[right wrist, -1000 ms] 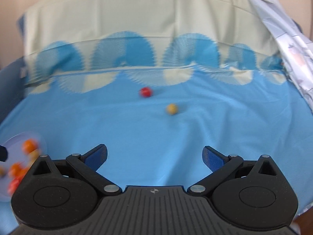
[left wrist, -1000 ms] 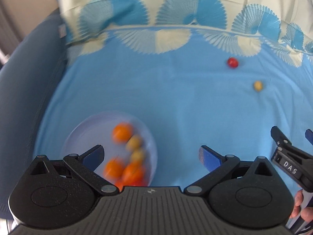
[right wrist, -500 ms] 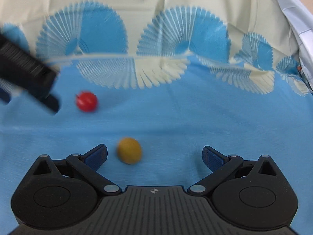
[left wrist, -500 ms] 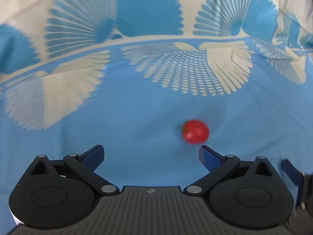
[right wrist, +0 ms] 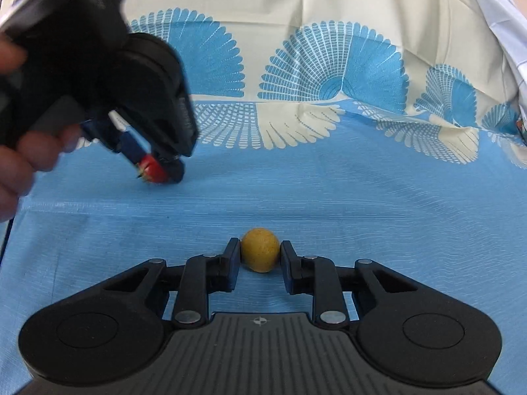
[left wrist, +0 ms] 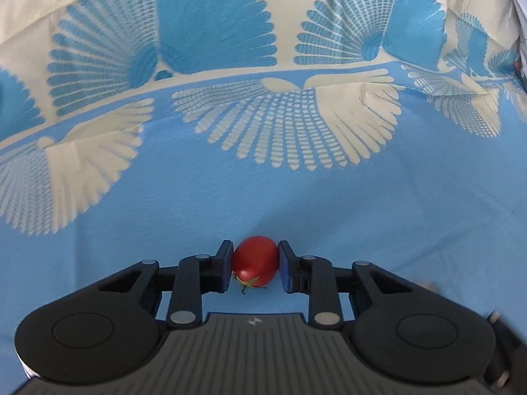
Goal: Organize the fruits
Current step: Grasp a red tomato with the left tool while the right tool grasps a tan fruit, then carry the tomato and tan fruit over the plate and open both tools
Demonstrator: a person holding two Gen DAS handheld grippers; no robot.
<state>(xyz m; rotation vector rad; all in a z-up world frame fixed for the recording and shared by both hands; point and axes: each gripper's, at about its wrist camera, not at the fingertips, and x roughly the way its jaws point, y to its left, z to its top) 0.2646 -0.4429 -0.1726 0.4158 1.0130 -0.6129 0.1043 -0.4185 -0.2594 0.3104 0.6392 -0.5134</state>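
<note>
A red cherry tomato [left wrist: 255,260] lies on the blue cloth [left wrist: 378,217] between the blue pads of my left gripper [left wrist: 254,250]. Its jaws are closing, and both pads touch the tomato's sides. The right wrist view shows that same gripper [right wrist: 156,169] at the upper left, pointing steeply down with the tomato [right wrist: 152,171] at its tips. A small yellow round fruit [right wrist: 260,254] rests on the cloth in front of me, and my right gripper [right wrist: 260,249] is shut on it, one pad on each side.
The blue cloth turns cream with blue fan patterns [right wrist: 332,62] at the back and rises there. A person's hand [right wrist: 23,164] holds the left gripper's body at the left edge. A pale printed fabric [right wrist: 494,13] hangs at the far right.
Both grippers dropped from above the table to their fruits, then went from wide open to closed, the left on the tomato and the right on the yellow fruit. The plate of fruit left view.
</note>
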